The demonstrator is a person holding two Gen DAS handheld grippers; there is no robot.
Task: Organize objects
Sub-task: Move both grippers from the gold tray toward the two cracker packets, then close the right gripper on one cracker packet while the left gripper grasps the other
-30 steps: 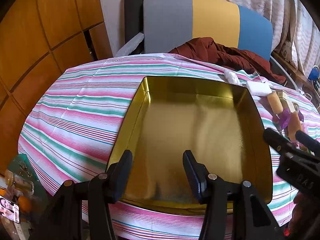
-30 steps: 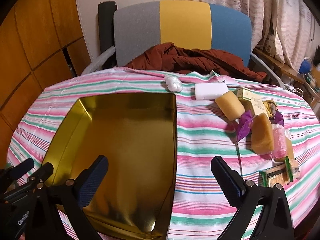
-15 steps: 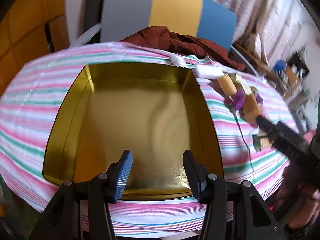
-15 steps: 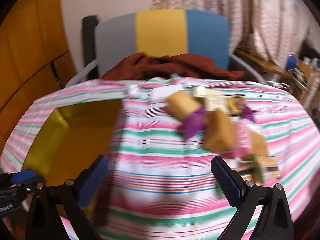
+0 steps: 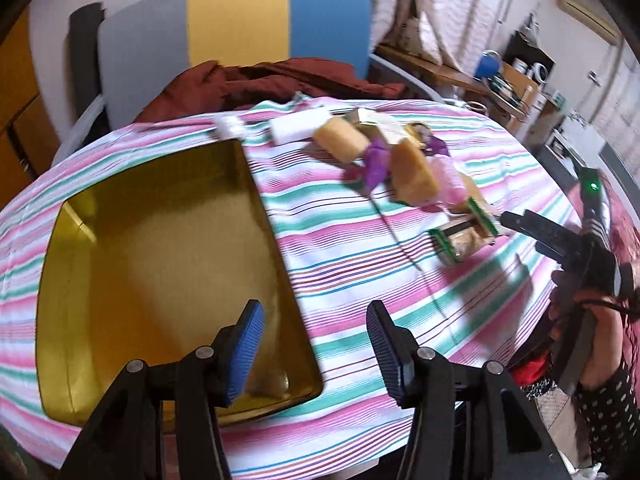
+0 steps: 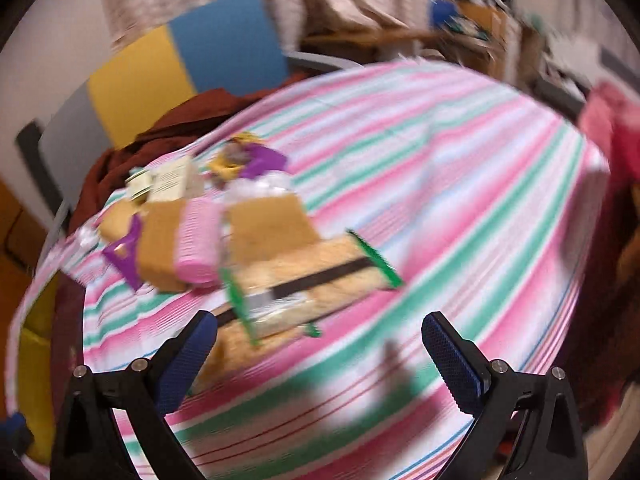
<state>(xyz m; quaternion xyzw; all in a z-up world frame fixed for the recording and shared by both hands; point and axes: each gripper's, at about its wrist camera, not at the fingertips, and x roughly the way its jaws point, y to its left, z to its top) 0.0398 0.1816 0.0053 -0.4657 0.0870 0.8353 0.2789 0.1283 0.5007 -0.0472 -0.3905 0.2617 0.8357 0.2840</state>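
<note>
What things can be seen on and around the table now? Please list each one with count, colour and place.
Tin tray: one, gold, table's left, nothing inside.
Tablecloth: one, pink-green-white stripes, covering table.
Sponges: at least two, tan, in the pile right of the tray.
Green-edged packet: one, beige, nearest the right gripper.
Pink roll: one, in the pile.
Chair: one, grey-yellow-blue, behind table.
Brown cloth: one, on chair.
Left gripper: open, holding nothing.
Right gripper: open, holding nothing.

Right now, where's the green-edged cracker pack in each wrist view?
Left wrist: green-edged cracker pack right of centre, at the near end of the clutter, by the right gripper.
Right wrist: centre, blurred, above the open jaws.
Shared landmark: gold tin, to its left in both.
</note>
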